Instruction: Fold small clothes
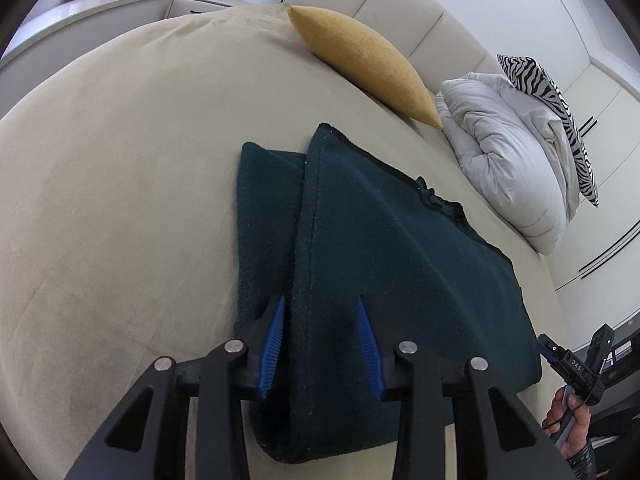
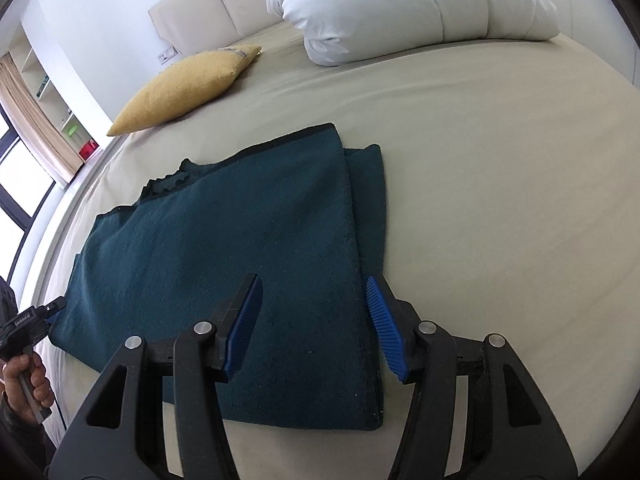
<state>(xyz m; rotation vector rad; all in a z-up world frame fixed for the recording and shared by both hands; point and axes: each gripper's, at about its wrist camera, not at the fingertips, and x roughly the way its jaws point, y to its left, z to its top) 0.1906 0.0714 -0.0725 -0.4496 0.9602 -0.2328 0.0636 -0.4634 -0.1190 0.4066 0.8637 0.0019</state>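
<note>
The dark green garment point(image 2: 224, 264) lies on the beige bed point(image 2: 500, 200), already doubled over with one side flap turned in, so I judge the folding partly done. My left gripper point(image 1: 320, 344) and right gripper point(image 2: 316, 324) both stand spread over its near edge, pinching nothing. At least one more fold probably remains, though fisheye distortion blurs the garment's outline.

The garment point(image 2: 224, 264) was a thick, matt teal fleece with a nubby nap, lying on a smooth beige cotton-like sheet point(image 2: 500, 184). At twelve o'clock the cushion point(image 1: 368, 64) looked coarse mustard weave and the duvet point(image 2: 400, 4) soft, puffy white cloth. Both grippers' pads point(image 1: 274, 344) were ribbed blue plastic on matt black plastic with shiny metal pins.
</note>
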